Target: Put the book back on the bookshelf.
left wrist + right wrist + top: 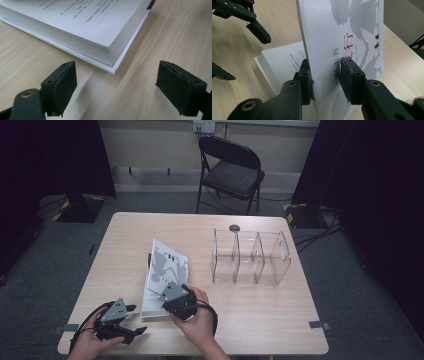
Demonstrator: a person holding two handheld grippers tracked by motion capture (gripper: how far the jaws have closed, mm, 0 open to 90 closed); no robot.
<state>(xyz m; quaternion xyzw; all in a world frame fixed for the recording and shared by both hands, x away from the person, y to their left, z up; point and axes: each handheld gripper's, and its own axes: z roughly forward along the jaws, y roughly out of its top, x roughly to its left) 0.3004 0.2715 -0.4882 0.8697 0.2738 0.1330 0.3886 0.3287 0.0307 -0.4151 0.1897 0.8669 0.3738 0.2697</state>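
A white paperback book (162,270) lies on the wooden table (260,310), left of centre. My right gripper (159,296) is shut on its front cover (352,32), which stands lifted almost upright with grey printed figures on it. One pad sits behind the cover and one in front, and the page block (284,60) lies flat below with printed text showing. My left gripper (140,319) rests near the table's front left, jaws open wide. In the left gripper view, the left gripper (125,85) has bare table between its pads and the book's near corner (112,68) just ahead.
A clear plastic organiser (250,257) with three compartments stands right of the book. A small black disc (234,227) lies behind it. A black folding chair (232,170) stands beyond the far edge. Tape marks (320,324) sit at the front corners.
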